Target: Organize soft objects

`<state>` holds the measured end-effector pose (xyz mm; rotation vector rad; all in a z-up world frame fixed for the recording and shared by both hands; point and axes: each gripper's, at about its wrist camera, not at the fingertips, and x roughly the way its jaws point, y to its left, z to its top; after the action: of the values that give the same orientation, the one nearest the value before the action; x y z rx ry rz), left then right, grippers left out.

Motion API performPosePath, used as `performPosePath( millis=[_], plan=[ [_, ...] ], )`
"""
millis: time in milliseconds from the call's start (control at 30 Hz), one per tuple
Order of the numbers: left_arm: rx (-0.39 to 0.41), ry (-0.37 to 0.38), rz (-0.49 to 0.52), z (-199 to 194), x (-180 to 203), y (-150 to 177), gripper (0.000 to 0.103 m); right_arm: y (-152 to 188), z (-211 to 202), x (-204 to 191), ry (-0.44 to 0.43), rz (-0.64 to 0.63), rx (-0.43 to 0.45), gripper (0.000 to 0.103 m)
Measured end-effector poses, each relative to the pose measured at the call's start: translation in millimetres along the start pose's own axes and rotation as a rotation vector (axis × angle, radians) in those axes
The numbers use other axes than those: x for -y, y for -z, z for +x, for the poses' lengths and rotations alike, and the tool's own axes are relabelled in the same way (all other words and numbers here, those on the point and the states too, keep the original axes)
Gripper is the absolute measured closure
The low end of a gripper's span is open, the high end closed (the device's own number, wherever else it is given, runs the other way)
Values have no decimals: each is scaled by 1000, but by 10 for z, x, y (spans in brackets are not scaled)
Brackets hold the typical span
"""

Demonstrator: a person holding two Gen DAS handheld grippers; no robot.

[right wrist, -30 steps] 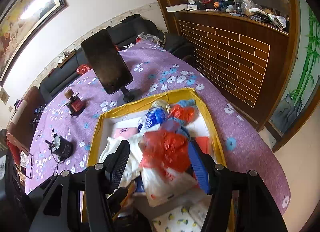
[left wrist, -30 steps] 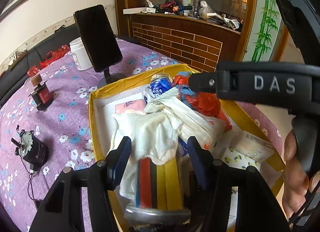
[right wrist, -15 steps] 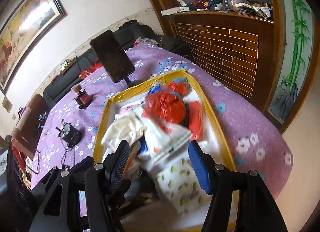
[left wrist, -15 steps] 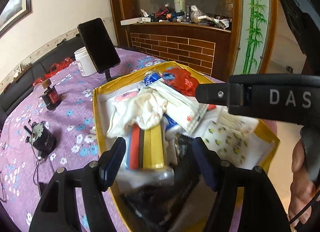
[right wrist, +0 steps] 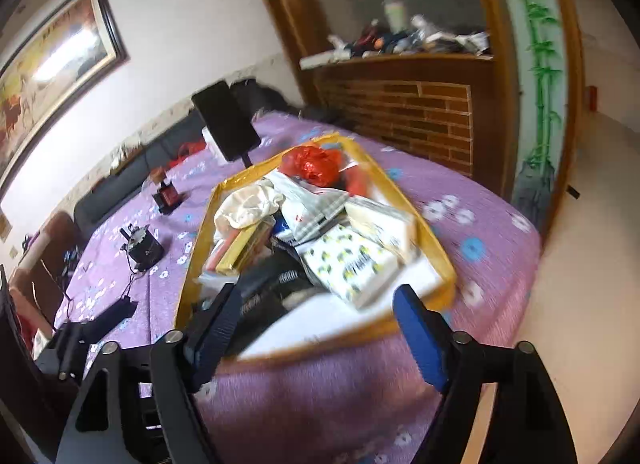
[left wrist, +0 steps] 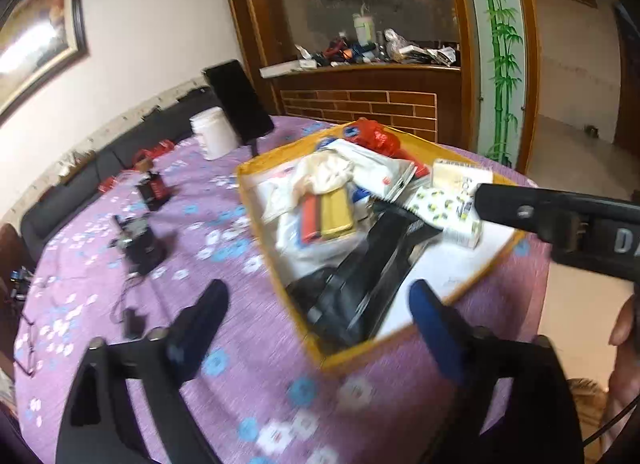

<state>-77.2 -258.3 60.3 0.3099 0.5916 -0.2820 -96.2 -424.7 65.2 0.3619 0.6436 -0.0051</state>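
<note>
both tools hung above the near edge of the purple flowered tablecloth (left wrist: 100, 264), pointing toward the yellow-rimmed box (left wrist: 246, 200). the left gripper (left wrist: 316, 306) had its jaws spread wide with nothing between them, and the right gripper (right wrist: 316, 304) was likewise spread and held nothing. the soft things lay piled inside the box: a white cloth (right wrist: 248, 204), a red plastic bag (right wrist: 314, 164) at the far end and a patterned pack (right wrist: 352, 260) nearer. a black phone on a stand (left wrist: 238, 104) stood beyond the box.
</note>
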Motion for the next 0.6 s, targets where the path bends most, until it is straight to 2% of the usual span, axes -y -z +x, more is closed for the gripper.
performPosePath(
  millis=[100, 200, 267, 333, 400, 600],
  plan=[
    [40, -9, 17, -143, -14, 133, 0, 174, -137, 7, 49, 16, 36, 12],
    [40, -37, 38, -133, -3, 216, 0, 268, -221, -45, 119, 8, 88, 11],
    [17, -81, 56, -74, 16, 220, 0, 294, -242, -96, 158, -1, 119, 11],
    [-20, -161, 92, 7, 38, 192, 0, 288, -247, -140, 174, -12, 140, 10],
    [-28, -205, 125, 40, 35, 194, 0, 272, -251, -167, 183, -16, 165, 9],
    [-57, -125, 97, 62, -111, 182, 0, 251, -199, -319, 239, -51, 208, 7]
  ],
)
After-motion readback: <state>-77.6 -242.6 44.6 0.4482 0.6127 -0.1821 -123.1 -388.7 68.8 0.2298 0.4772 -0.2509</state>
